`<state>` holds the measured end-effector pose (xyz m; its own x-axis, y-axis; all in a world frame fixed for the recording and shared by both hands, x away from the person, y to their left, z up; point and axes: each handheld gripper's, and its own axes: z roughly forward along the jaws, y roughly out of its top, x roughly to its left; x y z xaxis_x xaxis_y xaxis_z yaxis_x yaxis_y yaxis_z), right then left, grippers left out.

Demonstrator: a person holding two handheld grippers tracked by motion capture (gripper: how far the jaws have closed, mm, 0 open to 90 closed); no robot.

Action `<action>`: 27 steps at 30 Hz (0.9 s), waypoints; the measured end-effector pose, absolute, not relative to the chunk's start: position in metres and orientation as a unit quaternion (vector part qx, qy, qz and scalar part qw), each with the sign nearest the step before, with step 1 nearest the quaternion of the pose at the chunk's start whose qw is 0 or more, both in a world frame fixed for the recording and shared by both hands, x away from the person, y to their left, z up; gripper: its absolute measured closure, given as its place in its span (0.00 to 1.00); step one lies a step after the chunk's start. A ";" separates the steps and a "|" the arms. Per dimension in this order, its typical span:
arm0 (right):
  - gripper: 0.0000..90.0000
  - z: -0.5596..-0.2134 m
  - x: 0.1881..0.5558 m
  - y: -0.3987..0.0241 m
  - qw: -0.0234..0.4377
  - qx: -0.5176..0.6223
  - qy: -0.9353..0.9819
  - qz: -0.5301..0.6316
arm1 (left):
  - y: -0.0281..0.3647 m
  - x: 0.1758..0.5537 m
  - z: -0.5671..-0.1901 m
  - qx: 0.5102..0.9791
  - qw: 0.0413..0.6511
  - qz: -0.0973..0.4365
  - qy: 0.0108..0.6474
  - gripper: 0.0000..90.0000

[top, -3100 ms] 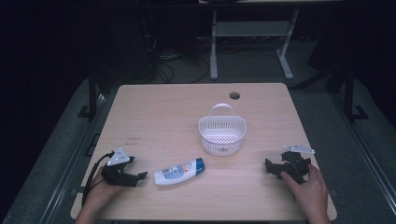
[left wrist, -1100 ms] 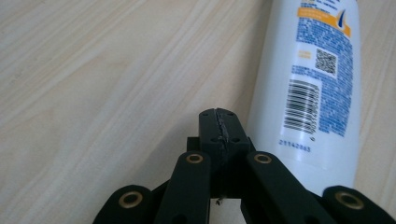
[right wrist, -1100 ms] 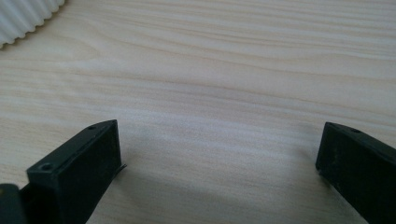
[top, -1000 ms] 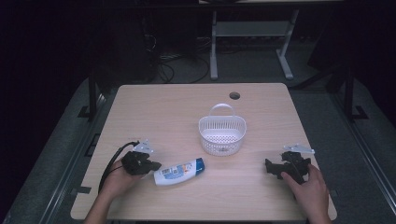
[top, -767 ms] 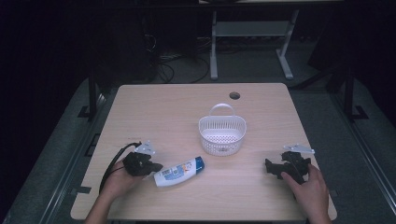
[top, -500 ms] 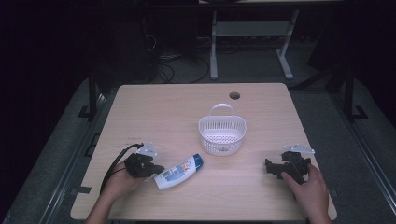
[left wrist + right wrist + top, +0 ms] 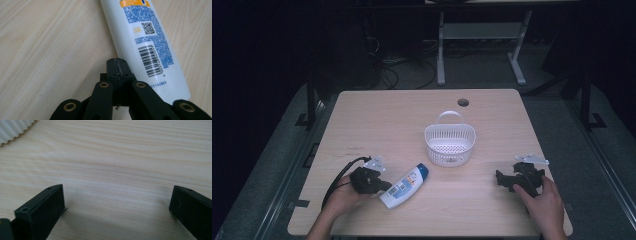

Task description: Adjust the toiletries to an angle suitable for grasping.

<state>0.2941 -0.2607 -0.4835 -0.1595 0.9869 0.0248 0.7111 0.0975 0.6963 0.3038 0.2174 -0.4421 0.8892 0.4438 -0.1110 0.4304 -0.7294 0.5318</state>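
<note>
A white shampoo bottle [image 7: 404,184] with a blue cap lies on its side on the wooden table [image 7: 412,120], near the front left. Its printed back label and barcode [image 7: 150,60] face up. My left gripper [image 7: 381,186] rests on the table with its jaws shut together [image 7: 117,65] and nothing between them, its tip touching the bottle's base end. At the front right my right gripper [image 7: 503,180] sits low over bare wood, jaws wide open [image 7: 116,202] and empty.
A white slotted basket [image 7: 450,142] with a handle stands in the middle of the table, empty; its ribbed wall [image 7: 12,130] shows at the top left of the right gripper view. A cable hole [image 7: 463,102] lies behind it.
My left gripper has moved right up to the bottle's base end. The bottle has turned a little, its cap end swinging away from the front edge. The right gripper has stayed put.
</note>
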 end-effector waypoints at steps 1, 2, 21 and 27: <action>0.00 -0.484 0.294 -0.261 0.235 0.604 0.702 0.294 | 0.217 0.304 -0.442 0.930 0.282 0.013 0.235 1.00; 0.00 -0.484 0.294 -0.261 0.235 0.604 0.703 0.294 | 0.218 0.304 -0.442 0.929 0.283 0.013 0.238 1.00; 0.00 -0.484 0.294 -0.261 0.235 0.604 0.703 0.294 | 0.237 0.315 -0.433 0.906 0.310 0.028 0.288 0.67; 0.00 -0.484 0.294 -0.261 0.235 0.604 0.703 0.294 | 0.239 0.316 -0.430 0.899 0.316 0.035 0.301 0.48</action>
<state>0.2942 -0.2607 -0.4836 -0.1599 0.9868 0.0244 0.7109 0.0979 0.6965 0.3163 0.2390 -0.4298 0.8169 0.5625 -0.1275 0.5185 -0.6193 0.5896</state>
